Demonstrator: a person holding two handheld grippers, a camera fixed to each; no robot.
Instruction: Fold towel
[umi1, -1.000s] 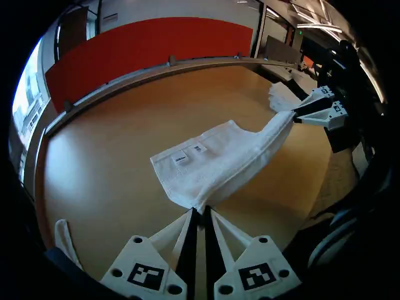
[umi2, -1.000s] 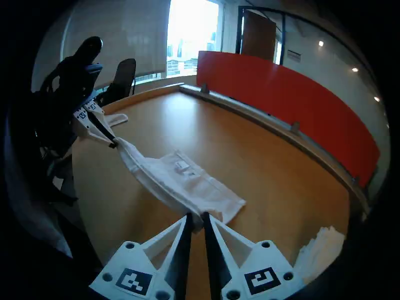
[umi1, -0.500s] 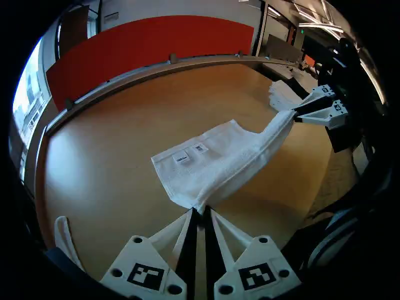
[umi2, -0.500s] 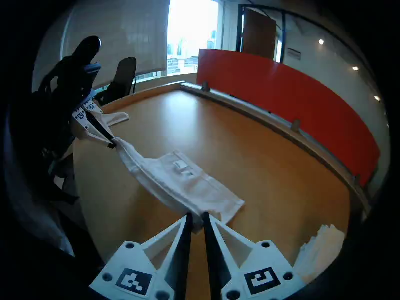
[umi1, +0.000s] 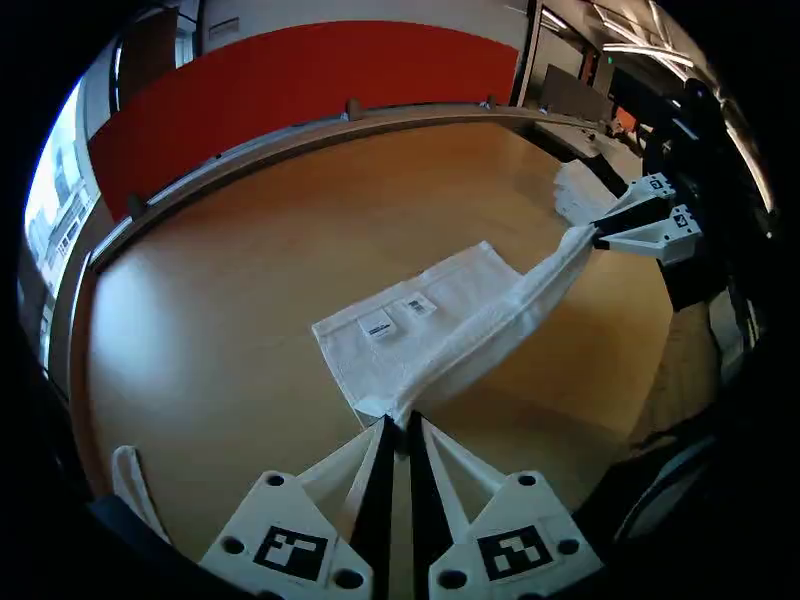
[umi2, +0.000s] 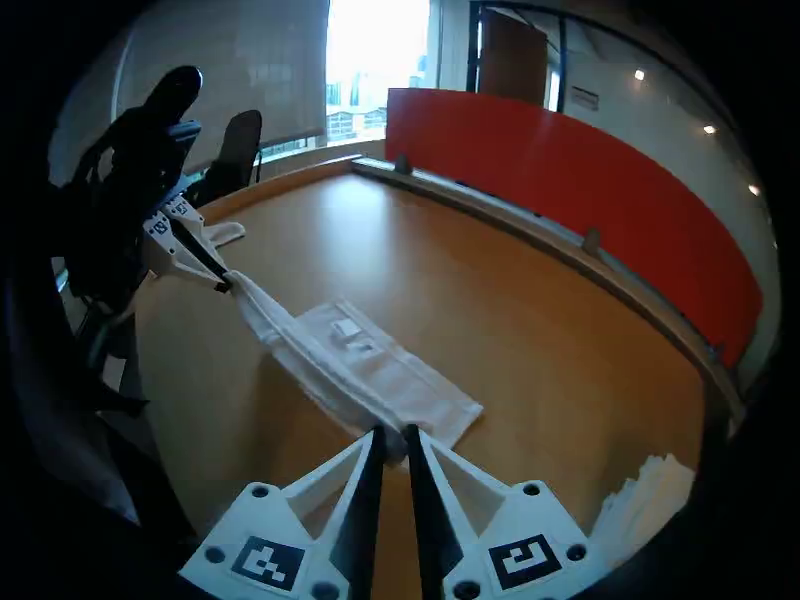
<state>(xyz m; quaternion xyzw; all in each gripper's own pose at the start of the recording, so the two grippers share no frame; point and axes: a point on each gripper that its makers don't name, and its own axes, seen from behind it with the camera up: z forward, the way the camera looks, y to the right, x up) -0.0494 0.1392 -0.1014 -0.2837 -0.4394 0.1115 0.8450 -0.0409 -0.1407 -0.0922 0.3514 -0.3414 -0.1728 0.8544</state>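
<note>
- The left gripper has its fingers drawn together on a near corner of the white towel, the cloth pinched between both tips
- The right gripper is likewise clamped on another corner of the towel, both fingers pressing the fabric
- In the left gripper view, the right gripper appears far to the right, with the towel's near edge lifted and stretched between the two grippers as a bunched, sagging band
- The rest of the towel lies flat on the wooden surface, near its middle, with two small labels facing up
- A stack of white cloths sits on the surface at the near right in the right gripper view, well apart from the towel
- Another white cloth lies near the surface's edge at the near left of the left gripper view
- A red partition runs along the far side of the surface
</note>
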